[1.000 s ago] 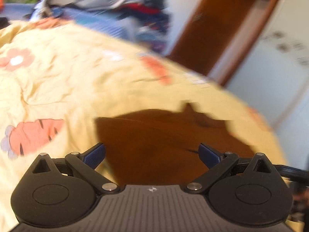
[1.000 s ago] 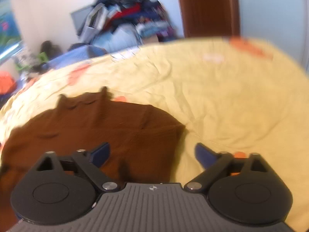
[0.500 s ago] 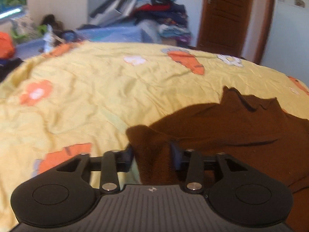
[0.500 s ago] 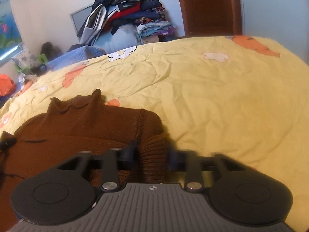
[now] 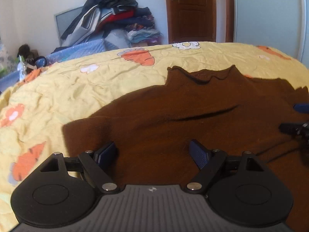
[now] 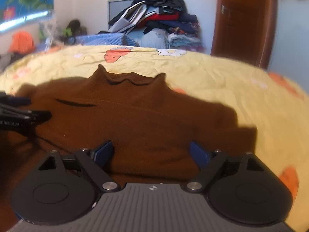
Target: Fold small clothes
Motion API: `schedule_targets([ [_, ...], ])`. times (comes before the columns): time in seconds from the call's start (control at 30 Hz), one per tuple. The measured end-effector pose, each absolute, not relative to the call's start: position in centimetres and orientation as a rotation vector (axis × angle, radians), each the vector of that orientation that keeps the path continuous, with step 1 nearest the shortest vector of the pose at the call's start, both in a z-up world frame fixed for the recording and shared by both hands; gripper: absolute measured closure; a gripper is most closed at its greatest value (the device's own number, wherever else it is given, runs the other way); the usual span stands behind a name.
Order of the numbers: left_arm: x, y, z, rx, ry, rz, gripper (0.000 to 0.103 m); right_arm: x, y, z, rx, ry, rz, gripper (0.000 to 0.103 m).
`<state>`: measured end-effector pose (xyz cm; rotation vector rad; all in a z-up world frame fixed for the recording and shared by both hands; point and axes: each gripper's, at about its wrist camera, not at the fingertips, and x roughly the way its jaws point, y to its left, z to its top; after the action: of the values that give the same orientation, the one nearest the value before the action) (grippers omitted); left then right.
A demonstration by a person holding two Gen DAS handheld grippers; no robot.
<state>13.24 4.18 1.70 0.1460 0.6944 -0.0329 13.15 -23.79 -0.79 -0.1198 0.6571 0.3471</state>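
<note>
A small brown knitted sweater (image 5: 173, 116) lies flat on the yellow bedspread (image 5: 58, 96), its collar pointing away from me; it also shows in the right wrist view (image 6: 144, 119). My left gripper (image 5: 152, 152) is open and empty, low over the sweater's near left part. My right gripper (image 6: 150, 152) is open and empty over the sweater's near right part. Each gripper shows at the edge of the other's view: the right one (image 5: 297, 123), the left one (image 6: 23, 112).
The bedspread (image 6: 231, 81) has orange carrot and white flower prints and is wrinkled. Behind the bed are a pile of clothes (image 5: 115, 19), a blue quilted cover (image 5: 81, 50) and a brown door (image 5: 191, 11). A wardrobe panel (image 5: 266, 15) stands at the right.
Half a second ago both grippers were shut on sweater fabric at the near corners. Now both have opened and let go, and the sweater lies flatter and wider beneath them.
</note>
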Motion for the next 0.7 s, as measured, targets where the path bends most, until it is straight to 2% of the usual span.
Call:
schedule_targets([
  [0.17, 7.4, 4.6, 4.4, 0.045, 0.680, -0.065, 0.020, 10.1, -24.2, 1.1, -0.135, 0.681, 0.305, 0.016],
  [0.3, 3.4, 2.5, 1.8, 0.036, 0.777, -0.142, 0.020, 5.1, -23.2, 1.1, -0.102, 0.687, 0.397, 0.005],
  [0.33, 2.2, 1.9, 1.0, 0.084, 0.731, -0.125, 0.017, 4.3, -22.6, 0.3, -0.132, 0.720, 0.403, 0.005],
  [0.37, 1.0, 1.5, 0.6, 0.128, 0.691, -0.109, 0.017, 3.5, -22.2, -0.8, -0.179, 0.741, 0.401, 0.000],
  [0.4, 0.2, 1.5, 0.6, 0.135, 0.690, -0.106, 0.017, 2.1, -22.4, -1.2, -0.208, 0.680, 0.394, 0.000],
  [0.53, -2.7, 2.3, 1.2, 0.055, 0.766, -0.097, 0.017, -0.1, -24.7, -0.2, -0.145, 0.749, 0.301, 0.000],
  [0.7, -7.7, 0.7, 0.8, 0.107, 0.738, -0.112, 0.016, -6.3, -23.4, -0.1, -0.149, 0.757, 0.402, 0.000],
])
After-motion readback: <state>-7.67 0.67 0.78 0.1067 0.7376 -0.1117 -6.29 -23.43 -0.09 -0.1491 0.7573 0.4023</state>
